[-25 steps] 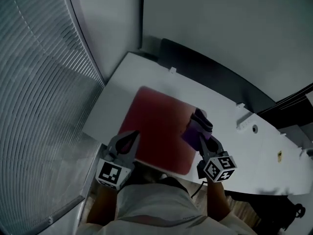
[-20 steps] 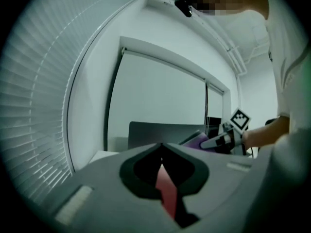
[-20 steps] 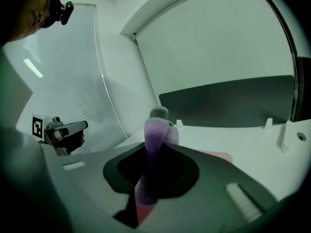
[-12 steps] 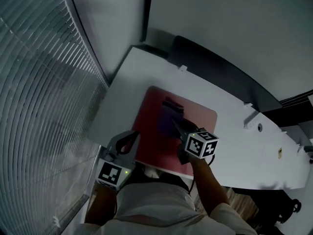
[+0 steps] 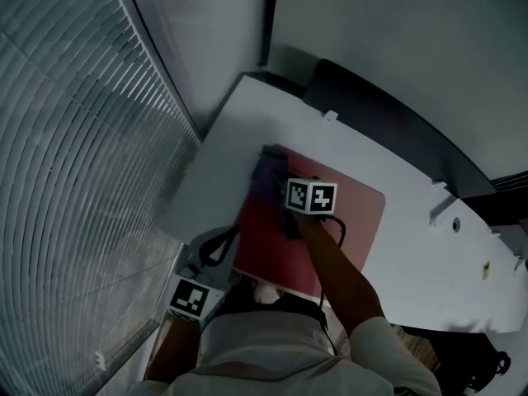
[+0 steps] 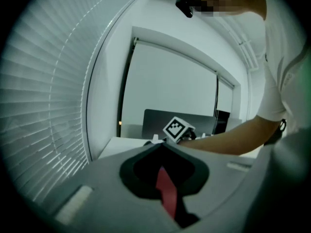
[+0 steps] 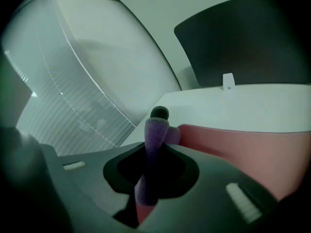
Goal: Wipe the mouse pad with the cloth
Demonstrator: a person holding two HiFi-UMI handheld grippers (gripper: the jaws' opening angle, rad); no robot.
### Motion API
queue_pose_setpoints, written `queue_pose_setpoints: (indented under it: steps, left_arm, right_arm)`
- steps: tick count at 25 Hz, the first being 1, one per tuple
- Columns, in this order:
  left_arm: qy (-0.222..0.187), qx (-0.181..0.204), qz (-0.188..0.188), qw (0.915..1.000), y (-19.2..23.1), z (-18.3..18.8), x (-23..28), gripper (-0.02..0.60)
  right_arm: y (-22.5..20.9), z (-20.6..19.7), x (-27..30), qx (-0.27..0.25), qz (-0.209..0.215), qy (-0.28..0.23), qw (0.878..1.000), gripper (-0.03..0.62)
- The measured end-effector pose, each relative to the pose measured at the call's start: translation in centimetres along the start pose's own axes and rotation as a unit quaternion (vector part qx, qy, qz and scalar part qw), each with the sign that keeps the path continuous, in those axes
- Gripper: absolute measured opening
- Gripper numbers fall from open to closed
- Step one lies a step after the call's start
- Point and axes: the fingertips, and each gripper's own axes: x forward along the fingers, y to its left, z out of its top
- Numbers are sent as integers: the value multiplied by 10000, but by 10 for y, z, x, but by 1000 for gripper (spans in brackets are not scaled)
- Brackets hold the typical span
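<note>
A red mouse pad [image 5: 346, 225] lies on the white desk [image 5: 239, 130]. My right gripper [image 5: 279, 188] is shut on a purple cloth [image 5: 265, 175] and reaches over the pad's far left corner, where the cloth rests. The right gripper view has the cloth [image 7: 154, 149] pinched upright between the jaws, with the pad [image 7: 243, 149] to the right. Tips together, my left gripper [image 5: 221, 239] sits at the pad's near left corner. A red strip of pad [image 6: 165, 191] shows through its jaw slit. The right gripper's marker cube [image 6: 176, 128] appears beyond it.
Window blinds [image 5: 74, 139] run along the left, close to the desk edge. A dark panel [image 5: 388, 110] stands behind the desk. Small white clips [image 5: 330, 115] [image 5: 441, 209] sit along the desk's far side. My right forearm [image 5: 338, 279] crosses the pad.
My right gripper has carried the cloth from the pad's right edge across to its far left corner. The left gripper has stayed at the near left corner.
</note>
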Motion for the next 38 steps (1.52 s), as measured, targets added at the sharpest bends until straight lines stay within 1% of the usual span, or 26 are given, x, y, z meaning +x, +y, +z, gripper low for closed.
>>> queue_pose_setpoints:
  steps: [2,4,7,10,15,21,27,31,34,36,38]
  left_arm:
    - [-1,-55,8,10000,0,-6,2,2]
    - [56,-89,3,9999,-2,-4,2,2]
    - [71,-103,-28,9999,-7,5,5,2]
    - [48,-43,-106,9999,-14,7,12,2]
    - [71,-56,-336,9994,-38,15,31,2]
    - [16,165,-673,9976,-73,30,60,2]
    - [21,185,-990,9949,-115,32,84,2]
    - [-11,220,-1162,9930,-138,36,94,2]
    - [19,260,-1304,9911,-153,37,102,2]
    - [8,323,-1382,9899,-158,36,106,2]
    - [-30,294,-1432,9893,-164,37,110,2]
  right_arm:
    - [-16,-6,12,-8,-246,164,9996,49]
    - [-25,-8,11,45,-400,228,9989,49]
    - [-41,-9,1,144,-579,232,9979,49]
    - [-66,-11,-13,285,-774,178,9964,49]
    - [-106,-19,-58,455,-1067,91,9932,49]
    - [-158,-32,-113,755,-1398,-80,9873,49]
    - [-211,-48,-167,882,-1794,-157,9797,49]
    - [-245,-62,-211,978,-2086,-173,9729,49]
    - [-270,-73,-246,1042,-2402,-178,9649,49]
    - [-285,-82,-261,1085,-2603,-201,9592,49]
    - [-297,-89,-275,1091,-2756,-208,9548,49]
